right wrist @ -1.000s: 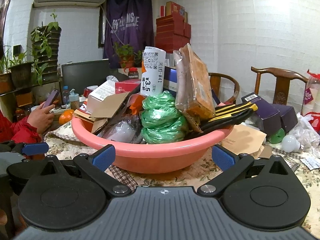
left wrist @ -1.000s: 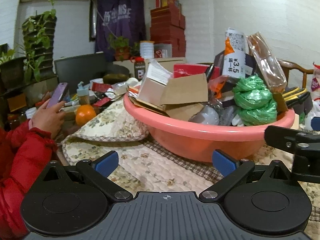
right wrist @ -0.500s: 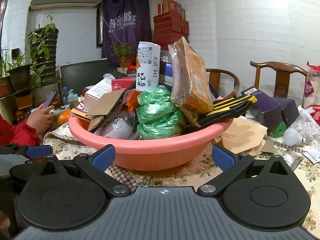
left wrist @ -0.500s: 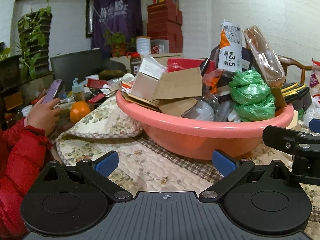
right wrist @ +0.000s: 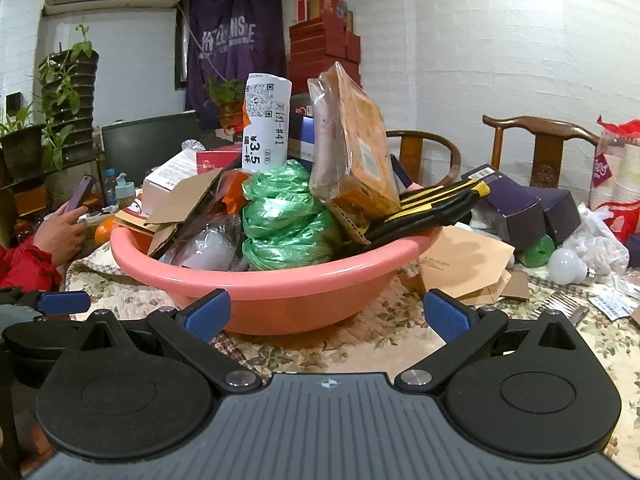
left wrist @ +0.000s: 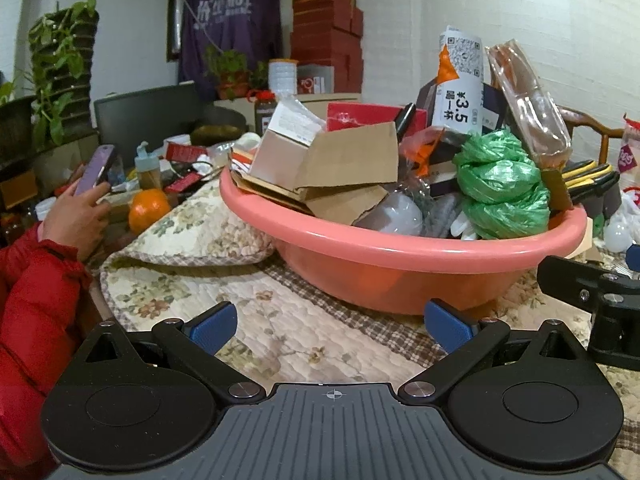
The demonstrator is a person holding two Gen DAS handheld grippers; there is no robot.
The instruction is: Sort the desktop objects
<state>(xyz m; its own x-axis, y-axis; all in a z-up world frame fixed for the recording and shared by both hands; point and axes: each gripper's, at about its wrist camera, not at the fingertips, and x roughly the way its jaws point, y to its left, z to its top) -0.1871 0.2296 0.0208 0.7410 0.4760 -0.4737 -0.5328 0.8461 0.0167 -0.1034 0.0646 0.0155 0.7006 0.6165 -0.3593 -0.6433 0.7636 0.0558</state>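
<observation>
A pink plastic basin (left wrist: 400,256) (right wrist: 280,280) stands on the floral quilted table, heaped with cardboard boxes (left wrist: 344,160), a green plastic bag bundle (left wrist: 500,184) (right wrist: 288,220), a white paper cup (right wrist: 264,124), a clear packet (right wrist: 352,152) and black-and-yellow pliers (right wrist: 432,204). My left gripper (left wrist: 330,322) is open just in front of the basin, with nothing between its fingers. My right gripper (right wrist: 328,314) is open too, close to the basin's near wall. The right gripper's arm shows at the right edge of the left wrist view.
A person in a red sleeve (left wrist: 32,304) holds a phone (left wrist: 94,170) at the left, beside an orange (left wrist: 148,210). To the basin's right lie brown envelopes (right wrist: 460,264), dark purple boxes (right wrist: 516,208), a light bulb (right wrist: 566,266) and a fork (right wrist: 560,306). Wooden chairs (right wrist: 548,148) stand behind.
Both grippers have drifted slightly, so the basin sits a little nearer and more central in each view. Both stay open and hold nothing.
</observation>
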